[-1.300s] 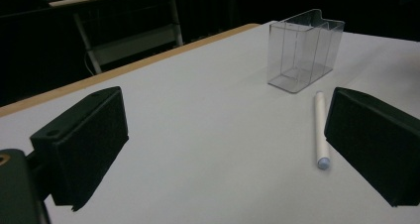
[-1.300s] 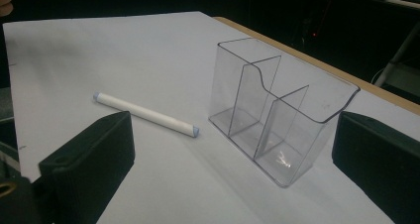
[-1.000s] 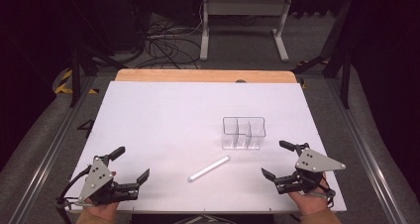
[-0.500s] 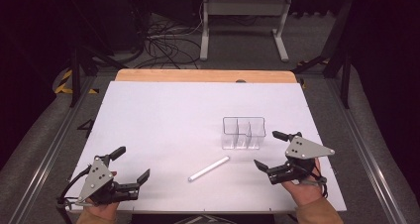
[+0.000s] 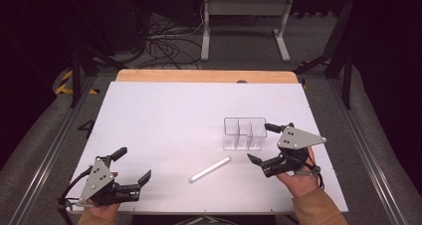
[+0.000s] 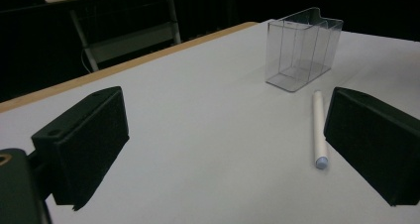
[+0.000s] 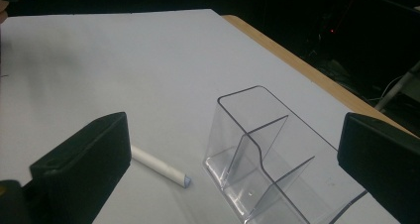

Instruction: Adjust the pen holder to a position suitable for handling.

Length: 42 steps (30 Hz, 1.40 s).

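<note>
A white marker lies flat on the white table, a little left of and nearer than a clear plastic organizer with three compartments. My right gripper is open just right of the organizer, which shows between its jaws, with the marker's tip by its left jaw. My left gripper is open near the table's front left corner, well away from the marker and organizer. Neither gripper holds anything.
A wooden strip edges the table's far side. Beyond it, cables and a white stand's legs rest on the dark floor. Metal rails run along both sides of the table.
My right gripper has moved left and forward over the table, from the front right corner up beside the organizer. The left gripper, marker and organizer have stayed put.
</note>
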### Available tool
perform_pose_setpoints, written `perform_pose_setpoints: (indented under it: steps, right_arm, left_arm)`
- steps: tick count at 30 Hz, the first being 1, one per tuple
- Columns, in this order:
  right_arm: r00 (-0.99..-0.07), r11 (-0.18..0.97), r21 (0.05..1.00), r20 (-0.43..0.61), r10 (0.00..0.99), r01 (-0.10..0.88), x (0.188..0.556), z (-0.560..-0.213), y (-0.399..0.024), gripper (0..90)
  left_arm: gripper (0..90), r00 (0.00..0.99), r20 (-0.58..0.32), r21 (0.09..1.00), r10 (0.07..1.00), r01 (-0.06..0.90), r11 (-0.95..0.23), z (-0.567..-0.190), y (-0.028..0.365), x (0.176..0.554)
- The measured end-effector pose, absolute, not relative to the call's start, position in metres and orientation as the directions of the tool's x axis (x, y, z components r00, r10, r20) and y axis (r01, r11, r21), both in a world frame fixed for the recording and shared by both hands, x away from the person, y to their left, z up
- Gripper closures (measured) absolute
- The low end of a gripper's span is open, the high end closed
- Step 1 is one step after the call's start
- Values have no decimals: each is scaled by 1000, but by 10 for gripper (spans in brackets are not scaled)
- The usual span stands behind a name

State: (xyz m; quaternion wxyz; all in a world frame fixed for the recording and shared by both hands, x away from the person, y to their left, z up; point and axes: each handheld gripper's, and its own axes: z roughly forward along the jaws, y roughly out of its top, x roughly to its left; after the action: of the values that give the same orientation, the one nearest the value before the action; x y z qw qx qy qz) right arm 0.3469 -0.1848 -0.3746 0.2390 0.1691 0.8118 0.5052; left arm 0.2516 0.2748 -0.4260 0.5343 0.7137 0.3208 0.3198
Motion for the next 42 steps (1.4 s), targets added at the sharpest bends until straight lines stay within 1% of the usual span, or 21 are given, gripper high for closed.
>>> perform_pose_setpoints:
  steps: [6,10,16,18,21,24,25,33,35,36,41,42]
  right_arm:
    - [-853,471,881,-215,475,40,352,-369,-181,8]
    - [-861,516,855,-223,457,53,357,-364,-179,53]
    - [-870,596,800,-249,426,63,368,-360,-174,147]
    - [-872,609,791,-253,420,64,370,-360,-173,155]
    - [-879,669,741,-280,386,59,377,-359,-166,220]
    - [-883,703,708,-284,373,69,383,-361,-162,249]
    - [-889,724,687,-295,351,58,386,-361,-161,258]
    - [-898,775,629,-306,316,58,397,-365,-152,303]
    - [-899,795,603,-306,313,71,401,-368,-150,332]
    - [-895,794,602,-303,326,86,402,-369,-148,341]
    - [-904,803,586,-279,323,106,410,-372,-144,419]
    - [-915,812,575,-268,301,99,413,-373,-144,433]
  left_arm:
    - [44,590,117,967,799,115,-227,-426,274,252]
    - [44,590,119,967,799,113,-227,-426,274,251]
    - [44,590,119,967,799,115,-229,-426,275,252]
    - [44,589,122,966,799,114,-231,-426,275,252]
    - [44,589,124,965,798,115,-235,-426,275,252]
    - [44,589,127,965,798,114,-237,-426,275,252]
    - [44,589,126,965,798,112,-235,-426,275,252]
    - [44,587,122,966,801,114,-232,-426,275,252]
    - [44,587,123,965,800,116,-233,-426,275,252]
    - [44,587,123,965,800,116,-234,-426,275,252]
    - [44,587,125,965,800,117,-236,-426,275,252]
    - [44,587,125,965,800,117,-236,-426,275,252]
